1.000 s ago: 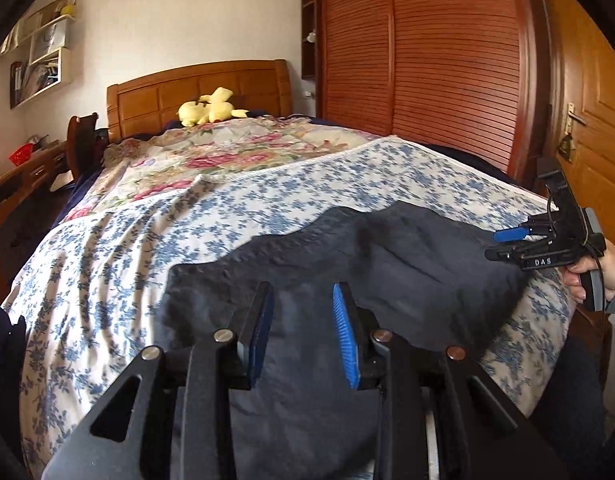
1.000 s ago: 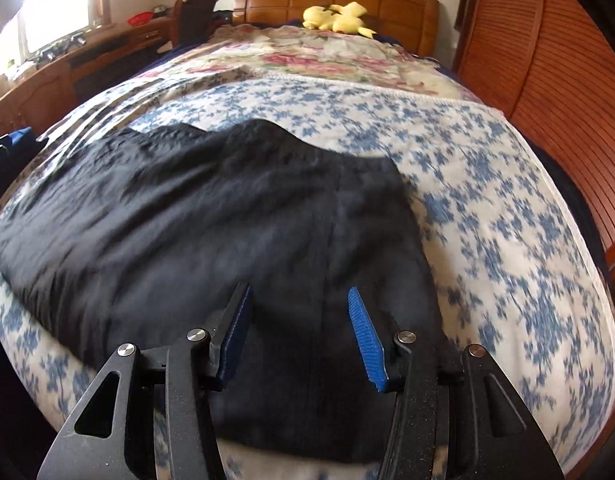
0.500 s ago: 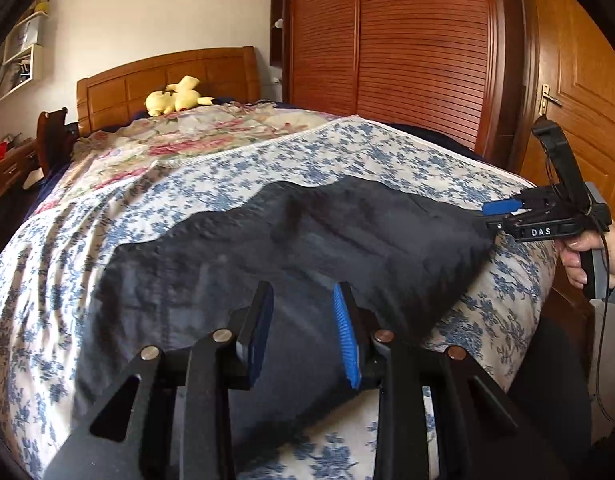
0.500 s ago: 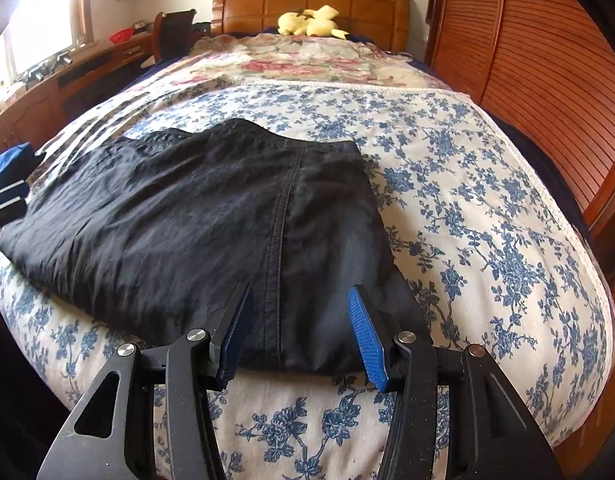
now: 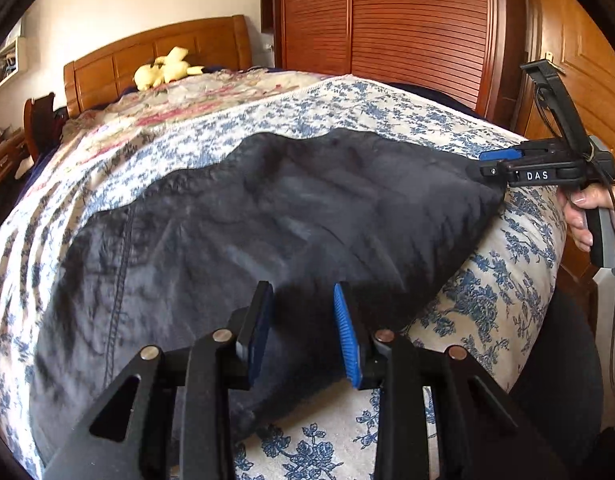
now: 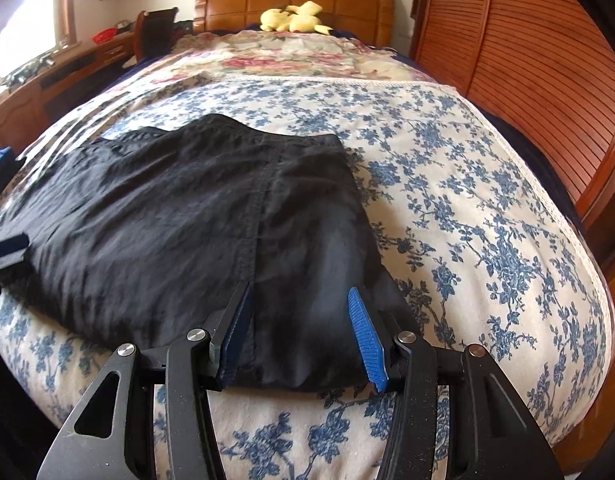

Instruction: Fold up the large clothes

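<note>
Nearest in each wrist view is that gripper's own pair of blue pads, standing apart with nothing pinched: the left gripper (image 5: 303, 332) hovers over the near hem of the dark garment (image 5: 247, 240), the right gripper (image 6: 303, 336) over its near right corner. The garment lies flat on the blue-flowered bedspread (image 6: 467, 208) at the foot of the bed, its long axis running across the bed, a stitched seam pointing toward the headboard (image 6: 295, 4). Only the left view shows the right gripper from the side, in a hand (image 5: 587, 216). Farthest, a yellow plush toy (image 6: 295, 18) rests by the headboard.
</note>
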A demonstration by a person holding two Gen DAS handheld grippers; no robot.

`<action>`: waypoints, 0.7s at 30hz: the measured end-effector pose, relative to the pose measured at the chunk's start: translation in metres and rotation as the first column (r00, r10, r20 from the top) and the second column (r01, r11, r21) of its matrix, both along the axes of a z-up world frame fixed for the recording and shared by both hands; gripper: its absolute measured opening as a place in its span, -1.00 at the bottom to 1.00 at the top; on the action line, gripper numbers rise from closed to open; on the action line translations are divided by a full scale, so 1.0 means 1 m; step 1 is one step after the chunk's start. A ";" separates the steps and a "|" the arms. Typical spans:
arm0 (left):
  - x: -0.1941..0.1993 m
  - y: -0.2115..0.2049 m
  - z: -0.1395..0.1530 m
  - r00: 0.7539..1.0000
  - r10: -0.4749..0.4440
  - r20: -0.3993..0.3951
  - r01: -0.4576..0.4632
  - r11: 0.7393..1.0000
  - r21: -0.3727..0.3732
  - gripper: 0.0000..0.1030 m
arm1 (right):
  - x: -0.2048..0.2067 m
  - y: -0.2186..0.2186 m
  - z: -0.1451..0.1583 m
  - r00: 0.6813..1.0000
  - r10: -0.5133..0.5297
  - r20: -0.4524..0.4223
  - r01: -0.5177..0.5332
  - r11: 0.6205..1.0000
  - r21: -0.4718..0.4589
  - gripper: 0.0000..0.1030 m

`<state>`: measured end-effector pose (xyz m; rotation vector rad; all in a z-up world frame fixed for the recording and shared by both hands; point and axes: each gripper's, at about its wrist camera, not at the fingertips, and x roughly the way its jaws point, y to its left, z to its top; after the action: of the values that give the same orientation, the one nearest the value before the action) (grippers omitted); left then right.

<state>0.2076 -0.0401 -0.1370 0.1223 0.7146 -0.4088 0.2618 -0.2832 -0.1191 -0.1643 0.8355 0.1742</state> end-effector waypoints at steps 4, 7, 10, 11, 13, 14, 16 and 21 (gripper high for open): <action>0.000 0.003 -0.007 1.000 0.003 -0.012 -0.003 1.000 -0.002 -0.40 | 0.008 -0.006 -0.006 0.999 -0.033 0.006 0.033 0.999 -0.015 0.02; 0.001 0.003 -0.010 1.000 0.006 -0.020 -0.006 1.000 -0.006 -0.36 | 0.013 -0.018 -0.009 0.997 -0.077 -0.010 0.077 0.997 0.026 0.02; 0.001 0.002 -0.012 1.000 0.007 -0.021 -0.007 1.000 0.000 -0.35 | 0.014 -0.024 -0.010 0.996 -0.088 -0.019 0.088 0.995 0.045 0.02; 0.002 0.002 -0.013 1.000 0.008 -0.022 -0.008 1.000 0.000 -0.34 | 0.014 -0.024 -0.011 0.996 -0.089 -0.020 0.090 0.995 0.037 0.03; 0.001 0.002 -0.013 1.000 0.008 -0.023 -0.008 1.000 0.000 -0.34 | 0.014 -0.026 -0.015 0.995 -0.093 -0.032 0.094 0.995 0.026 0.11; 0.003 0.003 -0.013 1.000 0.008 -0.024 -0.008 1.000 0.000 -0.33 | 0.013 -0.026 -0.017 0.995 -0.096 -0.039 0.098 0.995 0.026 0.17; 0.002 0.003 -0.013 1.000 0.008 -0.023 -0.008 1.000 0.001 -0.33 | 0.013 -0.030 -0.022 0.993 -0.109 -0.048 0.111 0.993 0.033 0.25; 0.003 0.003 -0.015 1.000 0.007 -0.025 -0.006 1.000 0.003 -0.32 | 0.014 -0.035 -0.039 0.987 -0.121 -0.106 0.128 0.990 0.062 0.44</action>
<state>0.2106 -0.0375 -0.1517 0.1179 0.7399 -0.4037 0.2754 -0.3177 -0.1584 -0.0391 0.9371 0.0941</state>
